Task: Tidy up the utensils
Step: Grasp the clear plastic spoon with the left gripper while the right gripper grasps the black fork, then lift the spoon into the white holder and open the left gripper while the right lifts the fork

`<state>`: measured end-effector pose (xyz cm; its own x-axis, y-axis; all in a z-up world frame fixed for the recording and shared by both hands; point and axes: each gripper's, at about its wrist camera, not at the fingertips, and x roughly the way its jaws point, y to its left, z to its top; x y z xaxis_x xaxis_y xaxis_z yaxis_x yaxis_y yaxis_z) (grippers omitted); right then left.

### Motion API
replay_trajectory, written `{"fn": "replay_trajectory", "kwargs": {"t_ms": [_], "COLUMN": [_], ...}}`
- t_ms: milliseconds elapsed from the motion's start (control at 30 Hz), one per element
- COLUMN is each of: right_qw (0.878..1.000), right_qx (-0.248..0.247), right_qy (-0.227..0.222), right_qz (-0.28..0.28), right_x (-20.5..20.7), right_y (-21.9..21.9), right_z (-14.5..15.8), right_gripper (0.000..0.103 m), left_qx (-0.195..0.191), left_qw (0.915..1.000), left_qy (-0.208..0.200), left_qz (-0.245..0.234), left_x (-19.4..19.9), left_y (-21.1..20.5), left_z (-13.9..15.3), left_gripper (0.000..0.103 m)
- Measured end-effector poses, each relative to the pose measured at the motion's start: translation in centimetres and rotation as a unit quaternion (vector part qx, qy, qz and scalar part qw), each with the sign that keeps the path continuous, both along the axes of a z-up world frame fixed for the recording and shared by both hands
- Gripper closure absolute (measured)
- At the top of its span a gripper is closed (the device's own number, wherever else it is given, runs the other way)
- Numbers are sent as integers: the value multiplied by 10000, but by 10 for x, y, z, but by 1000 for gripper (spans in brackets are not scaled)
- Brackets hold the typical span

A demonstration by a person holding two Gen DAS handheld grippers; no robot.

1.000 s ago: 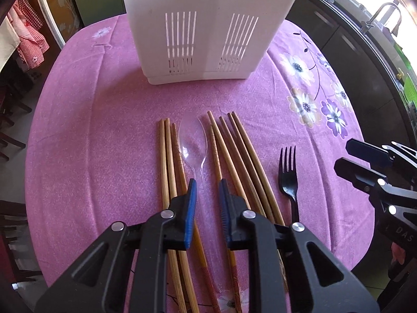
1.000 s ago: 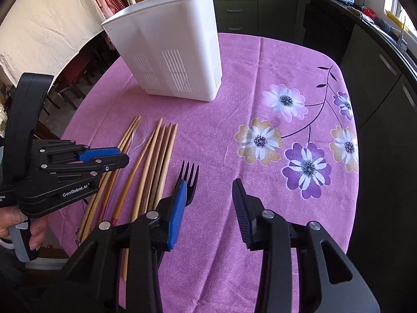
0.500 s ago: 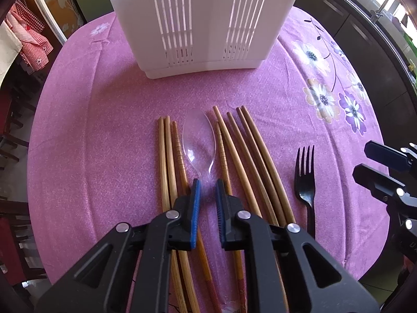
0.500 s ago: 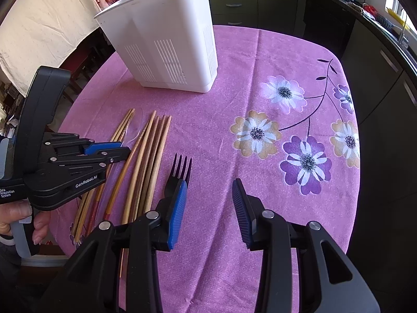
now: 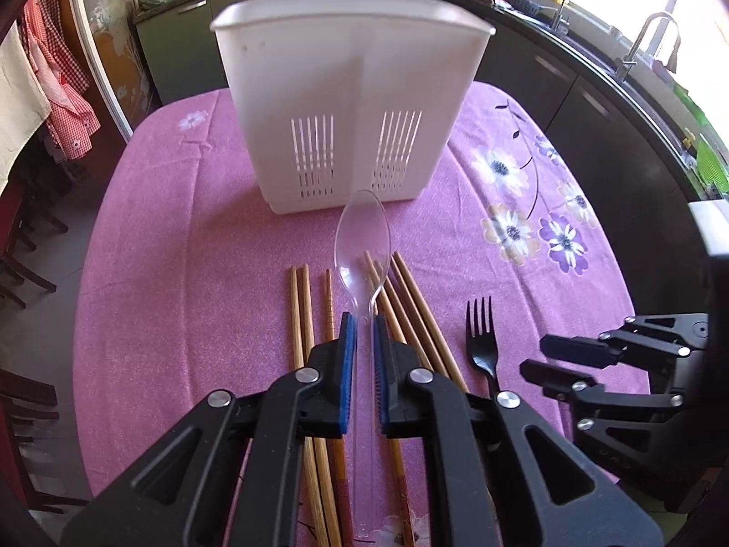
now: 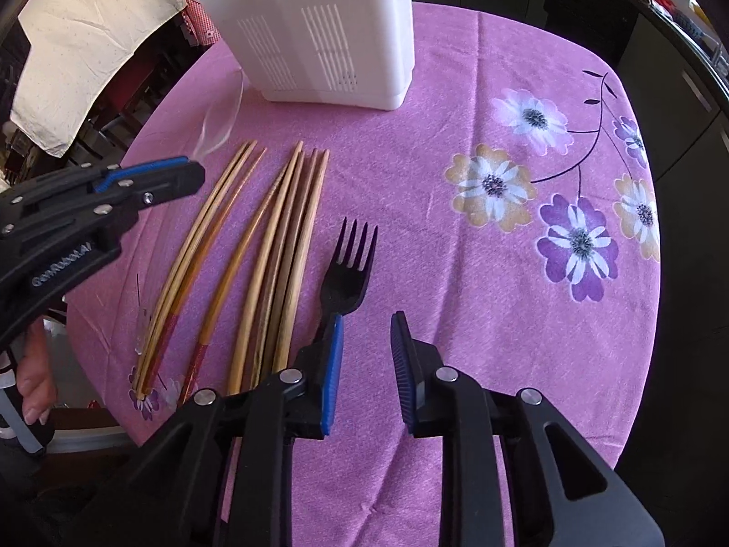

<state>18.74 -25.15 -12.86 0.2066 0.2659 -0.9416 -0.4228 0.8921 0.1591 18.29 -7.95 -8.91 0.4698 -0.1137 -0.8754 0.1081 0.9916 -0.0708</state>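
My left gripper (image 5: 361, 324) is shut on the handle of a clear plastic spoon (image 5: 362, 237), whose bowl is raised off the cloth toward the white slotted utensil holder (image 5: 351, 105). Several wooden chopsticks (image 5: 300, 319) lie in a row beneath it. A black plastic fork (image 6: 348, 269) lies right of the chopsticks (image 6: 282, 246). My right gripper (image 6: 367, 323) hovers low over the fork's handle, which passes under its left finger; its jaws are closing with only cloth showing between the pads. In the right wrist view the left gripper (image 6: 150, 178) holds the spoon (image 6: 218, 123) before the holder (image 6: 319, 23).
A purple flowered tablecloth (image 6: 524, 182) covers the round table. Dark kitchen cabinets and a sink (image 5: 638, 45) run along the far right. Chairs and hanging cloths (image 5: 59, 105) stand off the left edge. A hand (image 6: 32, 378) grips the left tool's handle.
The left gripper's jaws closed on the spoon's handle and lifted it, so the bowl now stands above the chopsticks. The right gripper's jaws narrowed and sank closer to the fork.
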Motion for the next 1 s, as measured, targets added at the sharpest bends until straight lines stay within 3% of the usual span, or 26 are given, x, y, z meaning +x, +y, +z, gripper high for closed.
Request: {"fn": "replay_trajectory", "kwargs": {"t_ms": [167, 533, 600, 700, 900, 1000], "right_qw": [9997, 9979, 9977, 9979, 9996, 9990], "right_qx": [-84, -497, -589, -617, -250, 177], "right_qy": [215, 392, 313, 167, -123, -404], "right_qz": [-59, -136, -89, -64, -48, -92], "right_x": [3, 14, 16, 10, -6, -19], "right_y": [12, 41, 47, 53, 38, 26], "right_z": [-6, -21, -21, -24, -19, -4], "right_gripper": [81, 82, 90, 93, 93, 93], "left_qx": [-25, -150, -170, -213, -425, -616], "left_qw": [9994, 9982, 9980, 9975, 9942, 9881], "left_qy": [-306, -547, -586, -653, -984, -1408], "left_qz": [-131, -202, -186, -142, -129, -105], "left_x": [-17, -31, -31, -30, -26, -23], "left_y": [-2, 19, 21, 27, 33, 37], "left_z": [15, 25, 28, 34, 67, 98], "left_gripper": [95, 95, 95, 95, 95, 95]}}
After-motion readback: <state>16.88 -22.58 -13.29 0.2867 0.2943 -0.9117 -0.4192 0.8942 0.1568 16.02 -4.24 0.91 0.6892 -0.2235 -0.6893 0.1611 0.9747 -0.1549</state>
